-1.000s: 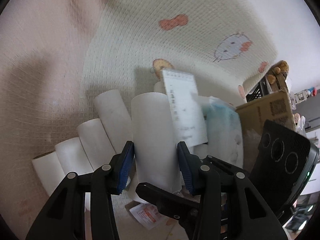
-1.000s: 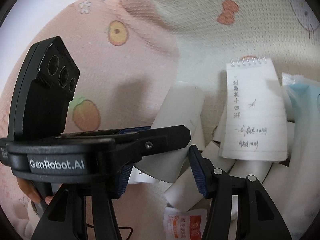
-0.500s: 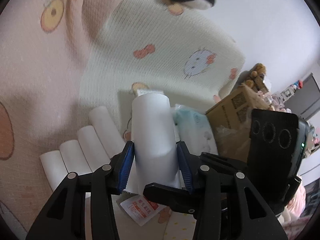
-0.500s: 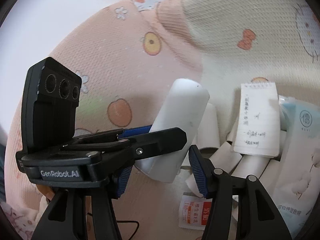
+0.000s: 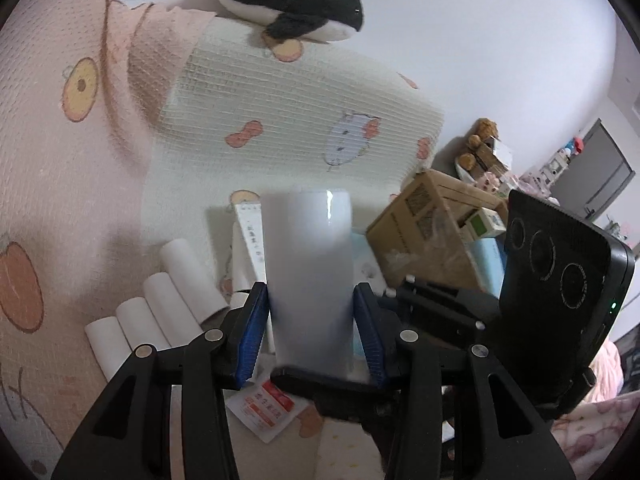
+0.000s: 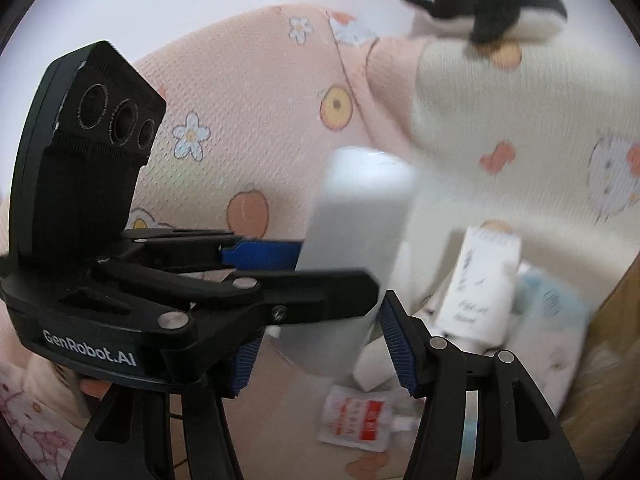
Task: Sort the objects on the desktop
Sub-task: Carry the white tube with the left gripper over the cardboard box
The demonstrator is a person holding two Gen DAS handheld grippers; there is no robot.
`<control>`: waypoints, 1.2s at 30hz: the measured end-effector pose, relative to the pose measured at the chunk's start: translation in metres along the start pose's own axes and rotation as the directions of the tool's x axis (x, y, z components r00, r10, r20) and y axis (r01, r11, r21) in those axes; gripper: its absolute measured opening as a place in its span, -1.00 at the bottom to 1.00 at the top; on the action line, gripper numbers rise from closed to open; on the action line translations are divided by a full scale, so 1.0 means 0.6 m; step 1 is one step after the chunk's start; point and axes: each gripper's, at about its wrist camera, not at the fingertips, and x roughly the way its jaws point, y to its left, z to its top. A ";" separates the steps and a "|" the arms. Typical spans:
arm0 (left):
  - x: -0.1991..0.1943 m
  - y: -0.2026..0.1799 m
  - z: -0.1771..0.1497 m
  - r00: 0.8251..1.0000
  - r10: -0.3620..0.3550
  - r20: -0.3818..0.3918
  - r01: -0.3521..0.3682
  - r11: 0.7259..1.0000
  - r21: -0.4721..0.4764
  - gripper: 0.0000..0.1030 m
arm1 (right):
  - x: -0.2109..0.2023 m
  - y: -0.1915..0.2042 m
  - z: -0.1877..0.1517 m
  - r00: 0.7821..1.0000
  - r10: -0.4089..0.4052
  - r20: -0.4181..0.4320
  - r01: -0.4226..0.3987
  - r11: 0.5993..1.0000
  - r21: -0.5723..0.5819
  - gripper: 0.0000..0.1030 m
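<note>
Left claw holds the white tube; right claw open around it.

Left wrist view: I see my left claw (image 5: 310, 328) clamped on the white tube (image 5: 310, 276), both blue pads pressing its sides, raised above the paper rolls (image 5: 160, 312) and notepad (image 5: 252, 236).
Right wrist view: my right claw (image 6: 324, 354) stands wide beside the white tube (image 6: 352, 264), pads apparently clear of it; red-white sachet (image 6: 356, 420) lies below.

I see a bed covered with a pink fruit-print sheet (image 5: 48, 184) and a cream knitted blanket (image 5: 280, 112). On it lie a row of white paper tubes (image 5: 160, 312) at near left, a notepad (image 5: 252, 236), a red-and-white sachet (image 5: 266, 404) nearest, and a cardboard box (image 5: 432, 232) at right. A plush orca (image 5: 292, 0) rests at the far edge.
</note>
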 end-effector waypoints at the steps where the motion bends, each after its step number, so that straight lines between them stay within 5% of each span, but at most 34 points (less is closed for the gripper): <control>1: -0.003 -0.005 0.002 1.000 -0.013 -0.007 0.013 1.000 0.001 -0.09 | -0.007 0.000 0.002 1.000 -0.006 0.012 0.006 1.000 -0.008 0.07; 8: -0.027 -0.039 0.013 0.999 0.011 0.034 -0.013 0.999 0.034 -0.09 | -0.050 0.003 0.010 0.998 0.035 0.053 -0.034 0.999 -0.029 0.07; 21: -0.039 -0.160 0.039 0.994 0.057 0.089 -0.075 0.975 0.209 -0.09 | -0.138 -0.013 0.026 0.990 -0.033 0.135 0.033 0.999 -0.002 0.05; 36: 0.031 -0.284 0.077 1.000 0.001 0.031 -0.009 0.971 0.239 -0.09 | -0.255 -0.105 0.021 0.984 -0.124 0.127 0.116 0.991 0.071 0.05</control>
